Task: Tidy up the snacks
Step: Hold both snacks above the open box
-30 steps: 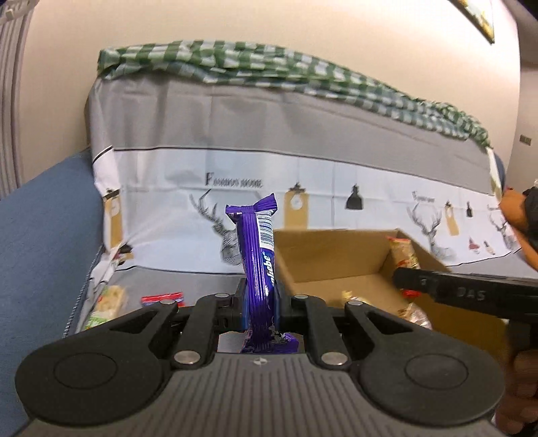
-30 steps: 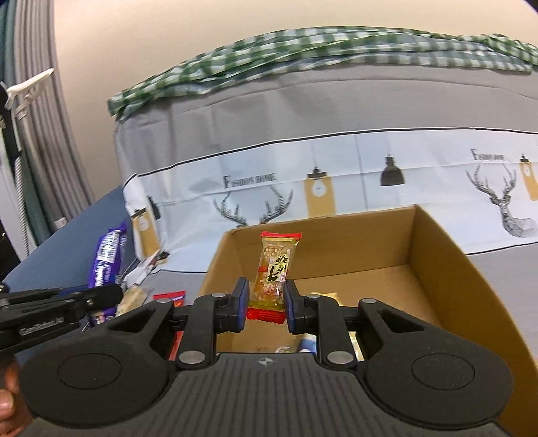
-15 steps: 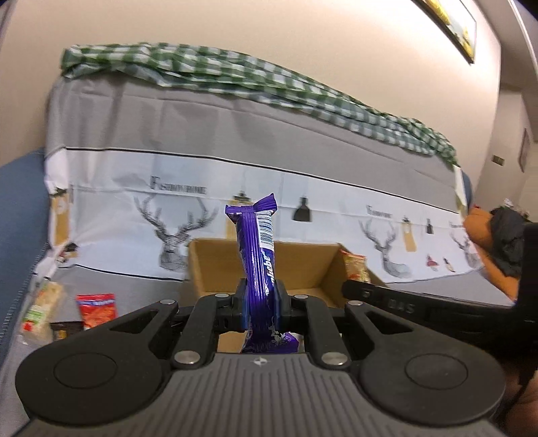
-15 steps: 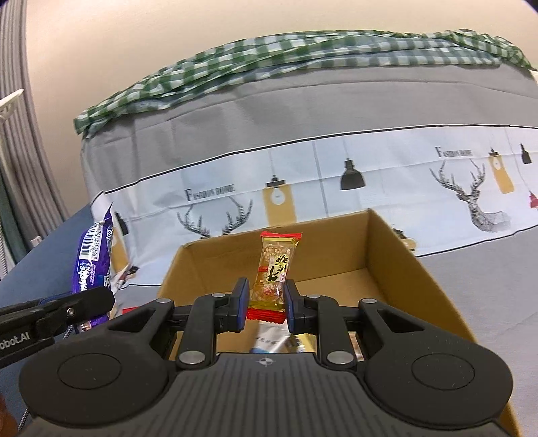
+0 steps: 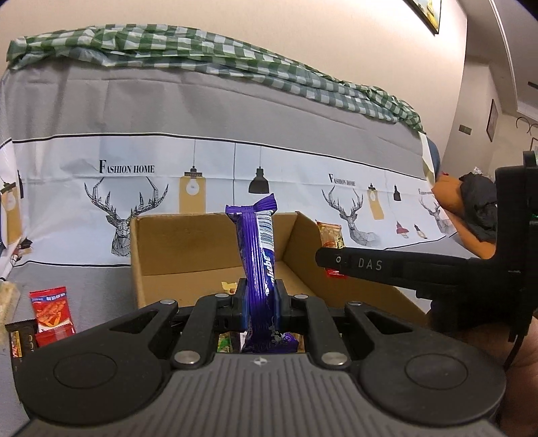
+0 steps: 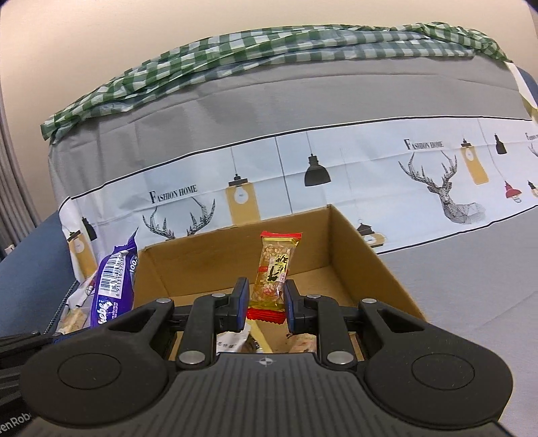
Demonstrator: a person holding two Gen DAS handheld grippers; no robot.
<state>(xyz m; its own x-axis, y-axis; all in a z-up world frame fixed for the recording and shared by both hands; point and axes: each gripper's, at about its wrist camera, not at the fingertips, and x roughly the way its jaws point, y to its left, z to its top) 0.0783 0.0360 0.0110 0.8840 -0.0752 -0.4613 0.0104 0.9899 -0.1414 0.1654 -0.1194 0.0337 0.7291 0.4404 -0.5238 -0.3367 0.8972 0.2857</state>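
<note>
My left gripper (image 5: 258, 304) clamps the purple bar (image 5: 257, 265), my right gripper (image 6: 266, 304) the peanut bar (image 6: 274, 269), both upright for dropping into the cardboard box (image 6: 363, 248).

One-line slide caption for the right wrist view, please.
Right gripper shut on a peanut snack bar before the open cardboard box; purple wafer pack at left.

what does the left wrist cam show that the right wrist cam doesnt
Only the left wrist view: a red snack packet lying on the grey cover left of the box, and a framed picture on the wall. Only the right wrist view: loose wrappers on the box floor. Both: the open brown cardboard box, the purple wrapped bar and the clear peanut-candy packet.
</note>
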